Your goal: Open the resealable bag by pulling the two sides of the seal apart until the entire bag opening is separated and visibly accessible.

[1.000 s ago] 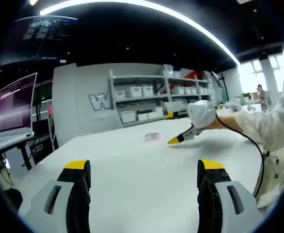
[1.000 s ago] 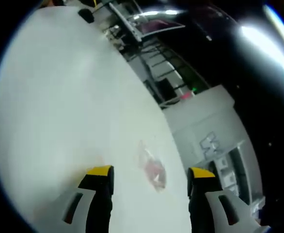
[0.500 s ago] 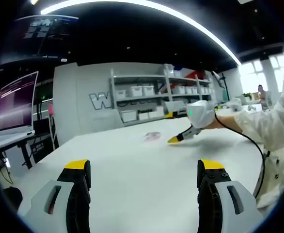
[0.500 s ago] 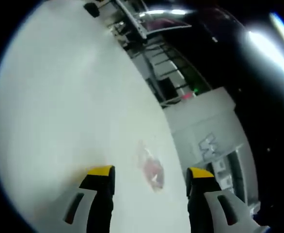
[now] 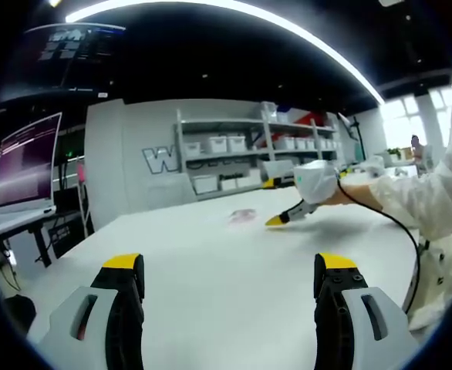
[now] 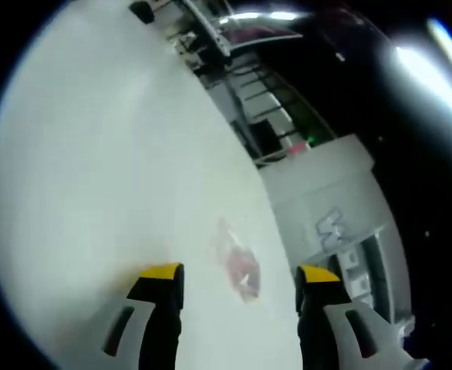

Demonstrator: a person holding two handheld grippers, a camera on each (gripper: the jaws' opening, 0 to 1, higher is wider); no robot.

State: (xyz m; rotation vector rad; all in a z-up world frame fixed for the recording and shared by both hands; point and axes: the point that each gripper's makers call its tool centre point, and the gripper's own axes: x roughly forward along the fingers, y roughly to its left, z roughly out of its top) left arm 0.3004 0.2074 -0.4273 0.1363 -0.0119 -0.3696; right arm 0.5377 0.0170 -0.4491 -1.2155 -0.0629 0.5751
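Both our hand-held grippers, left (image 5: 230, 285) and right (image 6: 237, 281), gape wide, empty; the flimsy bag (image 6: 237, 266) could slide across the counter (image 6: 95, 193) if we pinch only one film layer.

Clear glossy plastic bag (image 6: 237, 266); smooth matt table (image 6: 95, 193).
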